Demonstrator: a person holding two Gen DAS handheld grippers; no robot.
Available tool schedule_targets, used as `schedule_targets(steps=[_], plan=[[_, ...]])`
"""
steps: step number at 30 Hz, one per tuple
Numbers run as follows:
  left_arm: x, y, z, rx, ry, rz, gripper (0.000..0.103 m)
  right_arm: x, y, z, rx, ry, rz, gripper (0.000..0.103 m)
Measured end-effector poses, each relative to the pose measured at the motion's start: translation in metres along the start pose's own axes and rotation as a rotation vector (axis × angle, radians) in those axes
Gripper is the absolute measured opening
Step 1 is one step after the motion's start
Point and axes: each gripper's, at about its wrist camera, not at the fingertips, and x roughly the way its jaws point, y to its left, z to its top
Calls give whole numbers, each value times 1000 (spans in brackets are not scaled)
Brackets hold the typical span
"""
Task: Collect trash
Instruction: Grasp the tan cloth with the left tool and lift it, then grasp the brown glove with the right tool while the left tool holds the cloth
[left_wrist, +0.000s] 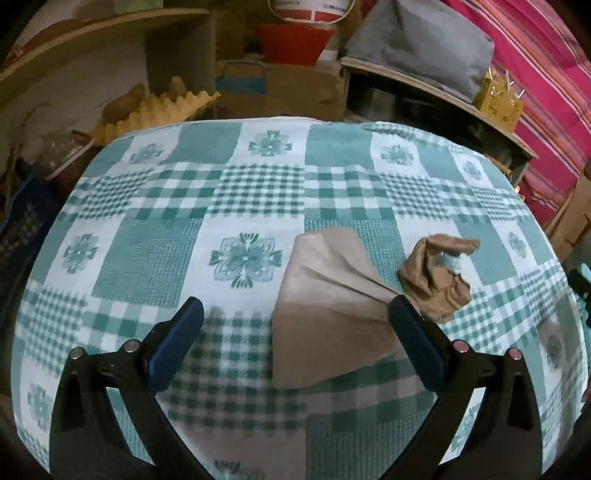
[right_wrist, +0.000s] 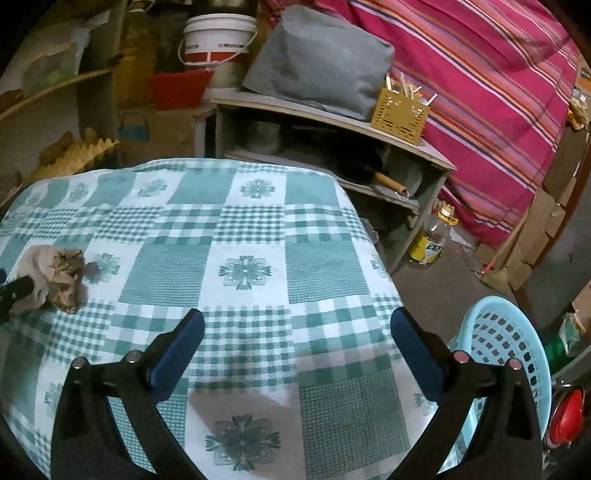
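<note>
**Ana:** Left wrist view has the left gripper (left_wrist: 295, 314) spread wide and holding nothing, low over the table (left_wrist: 166, 206). The flat napkin (left_wrist: 325, 310) lies between its fingers, nearer the right-hand one, and the crumpled paper (left_wrist: 437, 282) sits just beyond that fingertip, touching the napkin's pinched corner.

**Ben:** Then which goes first?

**Ana:** The napkin, I'd say. It's thin and flat on a soft cloth, so closing from above may just slide over it or pinch the tablecloth as well. Better to shift slightly right and aim for the gathered folds near the pinched corner, where the paper stands up a little. Closing there might catch the crumpled paper too, which would save a trip.

**Ben:** And the other side?

**Ana:** In the right wrist view, the right gripper (right_wrist: 295, 325) is also released and empty, over bare tablecloth near the table's right edge. Both bits of trash (right_wrist: 51, 280) are well apart from it, far off to its left, with the left gripper's tip just beside them. A blue basket (right_wrist: 517, 332) stands by that edge, below table height, next to the right gripper.

**Ben:** So that's where it goes?

**Ana:** Likely. I can't tell from here whether there's anything in the basket.
</note>
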Motion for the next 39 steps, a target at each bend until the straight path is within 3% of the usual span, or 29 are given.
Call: schedule_targets(steps=[3, 5, 6, 9, 10, 11, 18, 28, 34, 39], plan=[[3, 3, 1, -13, 10, -50, 83, 4, 5, 1, 18, 16, 42, 98], [3, 3, 1, -16, 16, -101, 59, 5, 11, 1, 31, 21, 72, 98], [3, 1, 1, -13, 14, -131, 53, 5, 14, 2, 35, 22, 85, 98], [-3, -7, 0, 32, -7, -121, 31, 4, 26, 3, 32, 32, 104, 98], [-4, -7, 0, 37, -8, -121, 15, 4, 30, 3, 26, 38, 106, 98], [-5, -6, -1, 33, -2, -137, 8, 3, 36, 4, 19, 43, 105, 98], [-16, 14, -5, 12, -17, -143, 6, -18, 65, 1, -26, -10, 101, 98], [-36, 56, -10, -27, -39, -96, 6, -17, 113, 3, -45, 13, 232, 98], [-40, 73, -12, -34, -37, -83, 6, -12, 162, 7, -136, 3, 227, 98], [-43, 86, -12, -54, -40, -91, 6, 4, 178, 12, -143, 40, 241, 98]])
